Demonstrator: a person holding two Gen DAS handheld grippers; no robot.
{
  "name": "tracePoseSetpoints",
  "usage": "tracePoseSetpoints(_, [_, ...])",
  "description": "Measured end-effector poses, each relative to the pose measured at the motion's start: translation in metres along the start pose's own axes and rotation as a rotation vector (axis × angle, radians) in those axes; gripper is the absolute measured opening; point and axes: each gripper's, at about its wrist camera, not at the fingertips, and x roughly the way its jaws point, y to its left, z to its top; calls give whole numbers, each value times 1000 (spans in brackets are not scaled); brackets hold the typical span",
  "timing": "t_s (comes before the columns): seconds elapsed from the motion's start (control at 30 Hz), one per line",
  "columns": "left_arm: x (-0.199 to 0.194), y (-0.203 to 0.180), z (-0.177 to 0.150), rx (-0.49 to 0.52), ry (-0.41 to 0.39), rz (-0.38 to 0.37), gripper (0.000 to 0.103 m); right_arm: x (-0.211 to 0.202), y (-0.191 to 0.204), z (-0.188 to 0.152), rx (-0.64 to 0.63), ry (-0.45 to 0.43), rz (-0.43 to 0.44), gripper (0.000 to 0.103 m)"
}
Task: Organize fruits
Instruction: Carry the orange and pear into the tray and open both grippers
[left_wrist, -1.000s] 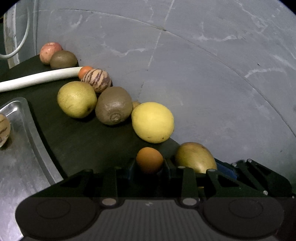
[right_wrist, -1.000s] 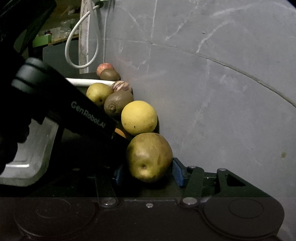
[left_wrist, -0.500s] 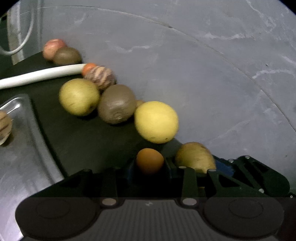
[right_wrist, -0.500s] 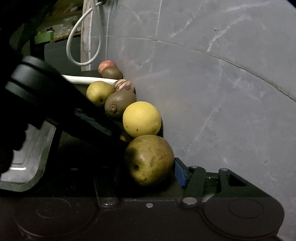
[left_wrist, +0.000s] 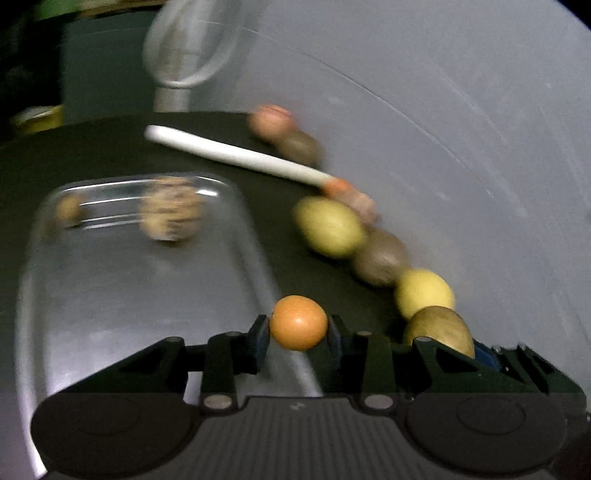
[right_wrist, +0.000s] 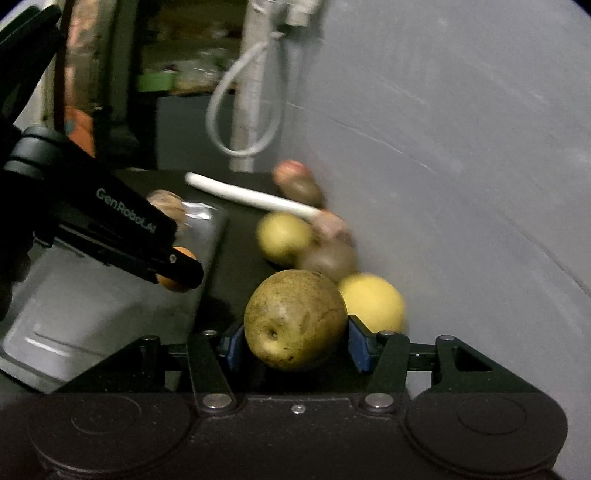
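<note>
My left gripper (left_wrist: 298, 334) is shut on a small orange fruit (left_wrist: 298, 322) and holds it over the near right rim of a metal tray (left_wrist: 110, 295). The tray holds a striped fruit (left_wrist: 170, 214) and a small brown fruit (left_wrist: 67, 210). My right gripper (right_wrist: 293, 345) is shut on a brown-green pear (right_wrist: 295, 319), lifted above the black table. The left gripper with the orange fruit (right_wrist: 177, 282) shows at the left of the right wrist view, over the tray (right_wrist: 74, 321).
A row of fruit lies along the grey wall: a yellow lemon (left_wrist: 424, 293), a kiwi (left_wrist: 380, 256), a green-yellow pear (left_wrist: 328, 227), a second kiwi (left_wrist: 301, 147) and a reddish apple (left_wrist: 271, 120). A white tube (left_wrist: 232, 157) lies across the table.
Both grippers have lifted their fruit and swung left. The left one now holds the orange fruit over the tray's rim. The view is motion-blurred.
</note>
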Motion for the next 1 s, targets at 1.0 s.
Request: tracePoseSetpoints(1.0, [13,122,27,-217,-152,302,37,109,94,57,-163,-1,274,57])
